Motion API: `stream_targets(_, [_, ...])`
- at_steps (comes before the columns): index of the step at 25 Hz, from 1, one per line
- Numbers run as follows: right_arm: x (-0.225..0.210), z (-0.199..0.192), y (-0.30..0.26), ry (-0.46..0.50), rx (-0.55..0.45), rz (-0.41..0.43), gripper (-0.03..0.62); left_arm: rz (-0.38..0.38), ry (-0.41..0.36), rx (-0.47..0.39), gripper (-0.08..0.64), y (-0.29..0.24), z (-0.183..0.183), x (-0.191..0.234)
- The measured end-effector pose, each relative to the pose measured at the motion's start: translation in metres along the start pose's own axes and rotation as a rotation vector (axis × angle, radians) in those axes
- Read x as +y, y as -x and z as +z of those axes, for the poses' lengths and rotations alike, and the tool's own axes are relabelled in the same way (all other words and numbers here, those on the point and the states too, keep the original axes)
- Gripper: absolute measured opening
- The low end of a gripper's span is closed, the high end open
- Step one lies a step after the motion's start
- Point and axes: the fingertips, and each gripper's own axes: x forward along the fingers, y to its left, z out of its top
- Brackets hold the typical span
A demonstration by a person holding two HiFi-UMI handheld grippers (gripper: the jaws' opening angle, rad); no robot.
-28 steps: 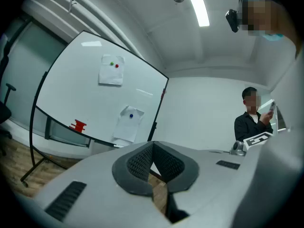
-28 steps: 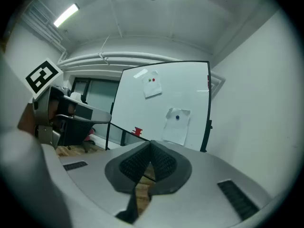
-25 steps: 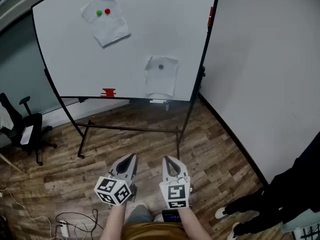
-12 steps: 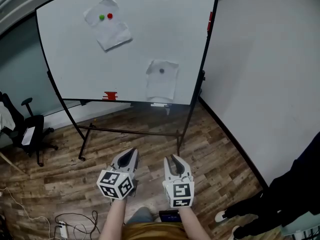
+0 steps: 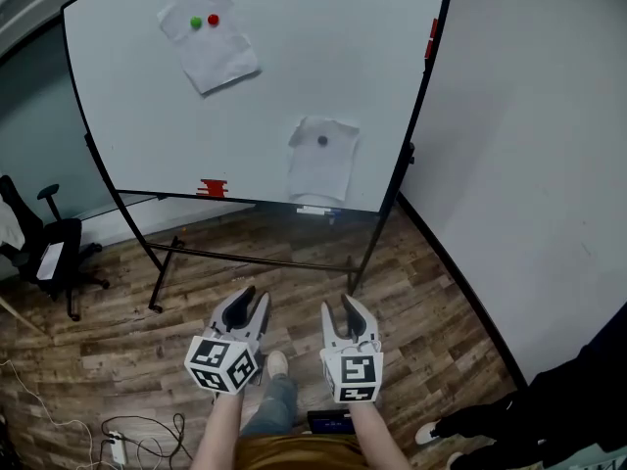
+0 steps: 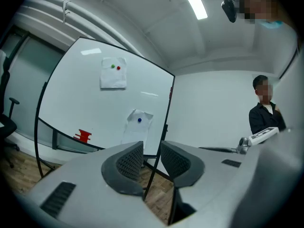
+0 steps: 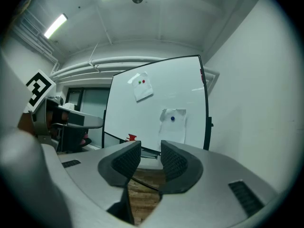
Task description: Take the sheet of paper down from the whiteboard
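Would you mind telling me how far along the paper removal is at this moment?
Done: nothing; the upper sheet and lower sheet both hang on the whiteboard. In hand: the left gripper and right gripper are open, empty, well short of the board. Left: approach, grip a sheet, pull it down.

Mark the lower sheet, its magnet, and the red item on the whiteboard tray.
lower sheet (image 5: 321,176), head view, middle of the paper.
magnet (image 5: 322,141), head view, centre of the dark dot.
red item (image 5: 211,188), head view, its middle.
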Motion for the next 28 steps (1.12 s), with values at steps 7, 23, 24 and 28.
stream_targets(7, [-0.055,-0.008,-0.107,0.0,0.021,-0.059,0.14,-0.037,0.004,0.04,0.118,-0.123,-0.006,0.052])
stream_targets(23, [-0.13,0.034,-0.37,0.039,0.015,-0.148,0.143,-0.143,-0.061,0.045,0.118,-0.372,0.066,0.179])
stream_targets(24, [-0.131,0.036,-0.375,0.041,0.013,-0.151,0.143,-0.149,-0.064,0.044,0.118,-0.376,0.066,0.181])
stream_targets(28, [-0.135,0.039,-0.393,0.045,0.008,-0.16,0.143,-0.15,-0.099,0.047,0.118,-0.387,0.067,0.186])
